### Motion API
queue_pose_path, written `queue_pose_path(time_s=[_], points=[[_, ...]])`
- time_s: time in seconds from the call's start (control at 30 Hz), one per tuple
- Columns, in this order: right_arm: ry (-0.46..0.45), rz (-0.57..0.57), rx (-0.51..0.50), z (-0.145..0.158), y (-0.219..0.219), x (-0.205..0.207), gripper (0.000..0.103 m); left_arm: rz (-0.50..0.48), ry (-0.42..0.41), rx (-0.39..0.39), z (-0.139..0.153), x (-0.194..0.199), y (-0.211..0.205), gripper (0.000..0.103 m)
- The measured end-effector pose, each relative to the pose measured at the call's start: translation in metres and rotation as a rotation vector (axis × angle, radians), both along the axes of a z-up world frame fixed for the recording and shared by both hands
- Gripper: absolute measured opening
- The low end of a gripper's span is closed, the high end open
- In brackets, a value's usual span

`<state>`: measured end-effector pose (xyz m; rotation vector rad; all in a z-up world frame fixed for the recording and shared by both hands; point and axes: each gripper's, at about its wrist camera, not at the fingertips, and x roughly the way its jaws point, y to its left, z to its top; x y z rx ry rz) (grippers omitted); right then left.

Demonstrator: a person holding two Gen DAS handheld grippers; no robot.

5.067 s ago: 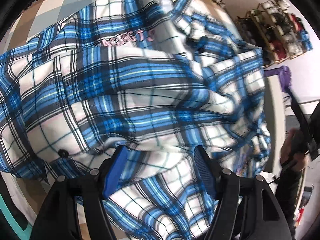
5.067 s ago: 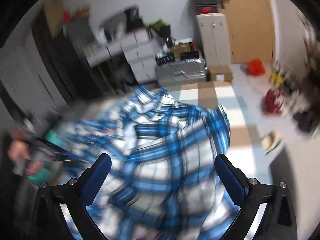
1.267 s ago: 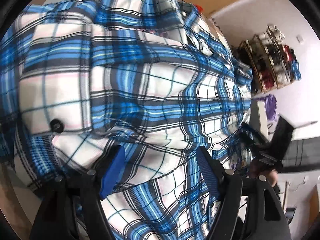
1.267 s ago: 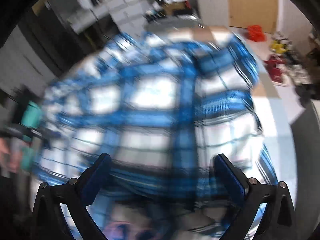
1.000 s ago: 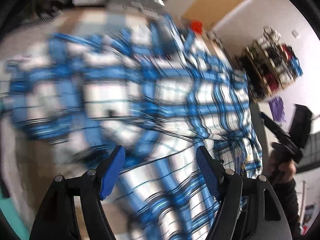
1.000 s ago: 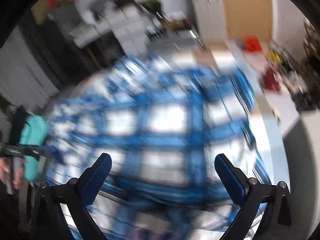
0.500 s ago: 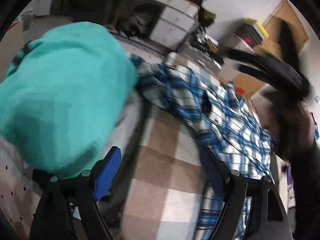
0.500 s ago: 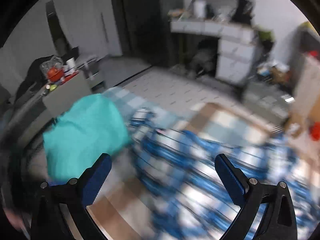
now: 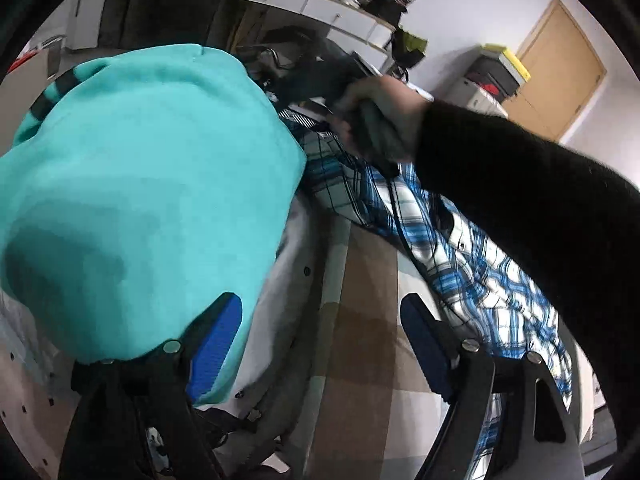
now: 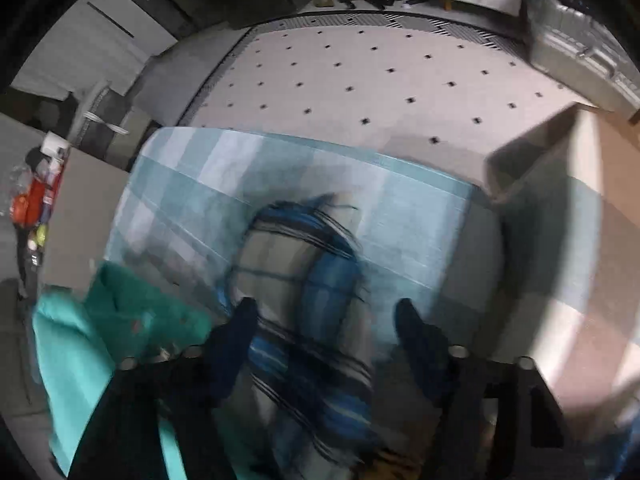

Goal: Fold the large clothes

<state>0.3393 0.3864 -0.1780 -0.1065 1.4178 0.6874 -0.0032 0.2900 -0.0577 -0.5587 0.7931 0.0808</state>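
Note:
A blue and white plaid shirt (image 9: pixel 472 256) lies spread on the checked table cover (image 9: pixel 368 344), running to the far right. My left gripper (image 9: pixel 320 332) is open and empty above the table's left edge, beside a teal garment (image 9: pixel 132 200). The right hand and arm (image 9: pixel 500 184) reach across over the shirt's far end. In the right wrist view my right gripper (image 10: pixel 324 316) is open, its jaws apart on either side of a blurred end of the plaid shirt (image 10: pixel 304 280), without gripping it.
The teal garment (image 10: pixel 84 344) sits at the table's left end. Grey dotted floor (image 10: pixel 360 72) lies beyond the table edge. Drawers (image 9: pixel 320 0), a stacked box unit (image 9: pixel 492 76) and a wooden door (image 9: pixel 560 64) stand at the back.
Both grippers have swung left off the middle of the shirt to its left end by the teal garment. The right gripper has dropped low over the shirt end and narrowed somewhat.

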Motion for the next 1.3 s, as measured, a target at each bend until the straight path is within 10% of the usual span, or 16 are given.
queue_pose_path(time_s=[0.07, 0.13, 0.53, 0.9, 1.0, 1.07, 1.3], points=[[-0.017, 0.038, -0.018, 0.001, 0.007, -0.006, 0.016, -0.005, -0.015, 0.000, 0.001, 0.001, -0.001, 0.078], [-0.042, 0.048, -0.009, 0.006, 0.008, -0.010, 0.008, -0.006, -0.011, -0.004, 0.000, 0.002, -0.003, 0.078], [-0.394, 0.131, 0.339, 0.154, -0.058, -0.095, 0.002, 0.004, 0.026, 0.045, 0.000, 0.009, -0.019, 0.078], [-0.027, -0.026, 0.192, 0.073, -0.063, -0.034, 0.004, -0.045, 0.054, -0.015, -0.007, 0.009, -0.036, 0.078], [0.051, -0.048, 0.180, 0.040, -0.044, -0.012, 0.030, -0.067, 0.029, -0.025, -0.009, 0.007, -0.035, 0.078], [-0.005, -0.067, 0.189, 0.036, -0.039, 0.001, 0.098, -0.068, 0.010, -0.001, -0.006, 0.007, -0.034, 0.078], [0.134, -0.082, 0.137, -0.008, -0.006, 0.028, 0.099, -0.116, -0.029, 0.010, -0.004, 0.013, -0.030, 0.078]])
